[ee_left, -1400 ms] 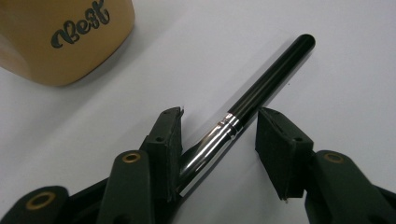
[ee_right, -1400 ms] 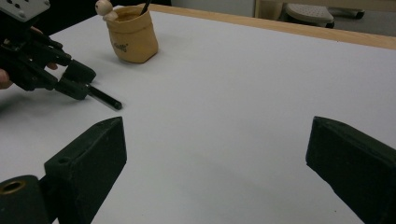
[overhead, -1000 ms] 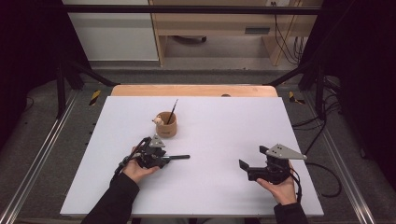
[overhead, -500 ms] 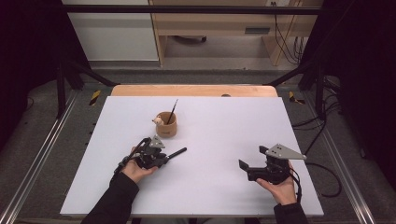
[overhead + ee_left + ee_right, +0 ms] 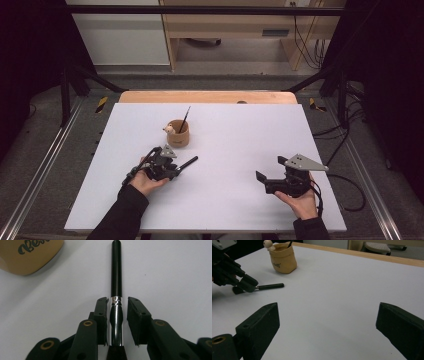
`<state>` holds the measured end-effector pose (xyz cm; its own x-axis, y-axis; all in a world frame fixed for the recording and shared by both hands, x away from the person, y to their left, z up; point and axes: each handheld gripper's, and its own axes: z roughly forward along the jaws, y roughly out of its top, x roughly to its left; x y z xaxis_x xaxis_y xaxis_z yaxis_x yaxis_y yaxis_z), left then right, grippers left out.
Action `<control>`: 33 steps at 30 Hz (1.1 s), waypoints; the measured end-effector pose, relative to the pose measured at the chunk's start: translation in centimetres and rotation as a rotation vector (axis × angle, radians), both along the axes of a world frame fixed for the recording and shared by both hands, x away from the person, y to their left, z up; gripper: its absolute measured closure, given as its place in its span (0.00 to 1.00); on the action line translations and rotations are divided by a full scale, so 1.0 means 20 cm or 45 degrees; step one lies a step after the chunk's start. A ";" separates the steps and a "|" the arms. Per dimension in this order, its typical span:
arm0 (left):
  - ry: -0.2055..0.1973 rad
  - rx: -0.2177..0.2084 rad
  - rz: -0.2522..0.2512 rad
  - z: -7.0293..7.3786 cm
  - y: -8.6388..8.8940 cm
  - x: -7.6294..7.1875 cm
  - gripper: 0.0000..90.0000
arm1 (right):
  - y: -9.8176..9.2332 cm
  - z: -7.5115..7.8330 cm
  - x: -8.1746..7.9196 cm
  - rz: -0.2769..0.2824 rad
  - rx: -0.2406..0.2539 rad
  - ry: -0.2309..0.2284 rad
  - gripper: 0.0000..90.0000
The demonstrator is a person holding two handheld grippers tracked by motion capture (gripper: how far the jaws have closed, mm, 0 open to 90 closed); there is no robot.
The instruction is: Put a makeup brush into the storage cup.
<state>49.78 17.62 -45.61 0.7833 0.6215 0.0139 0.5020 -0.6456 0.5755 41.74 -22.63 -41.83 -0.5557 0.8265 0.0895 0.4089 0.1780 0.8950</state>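
At a white table [image 5: 240, 150], the person's left gripper [image 5: 176, 169] lies low near the table's 8 o'clock edge, its jaws straddling the silver ferrule of a black-handled brush [image 5: 116, 287] that rests flat on the surface. The jaws have just been opening: in the left gripper view the left pad sits at or against the metal while a thin gap shows beside the right pad, so the brush lies between them unclamped. The bristles are cut off at that view's bottom edge, and from above most of the brush is hidden under the gripper, its handle pointing toward 2 o'clock. At about 11 o'clock from the brush stands a tan fabric cup [image 5: 178, 133] holding a thin dark stick and a small pale figure on its rim; its lettering is cropped and unreadable. Toward the table's 4 o'clock corner the right gripper [image 5: 270, 174] rests in the person's hand with jaws spread wide and nothing between them.
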 end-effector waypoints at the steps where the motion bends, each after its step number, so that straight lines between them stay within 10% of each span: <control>1: 0.004 0.003 -0.011 0.01 0.00 0.00 0.73 | 0.00 0.00 0.00 -0.001 0.003 -0.001 0.06; 14: 0.062 0.164 -0.072 0.06 -0.09 0.07 0.66 | 0.00 0.00 0.00 0.000 0.002 0.002 0.06; 33: 0.147 0.216 -0.092 0.03 -0.10 0.09 0.78 | 0.01 0.00 0.00 0.004 -0.002 0.004 0.06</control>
<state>51.51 15.53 -44.99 0.8284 0.5598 0.0210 0.5069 -0.7651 0.3971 41.75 -22.51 -41.80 -0.5583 0.8247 0.0901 0.4113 0.1808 0.8934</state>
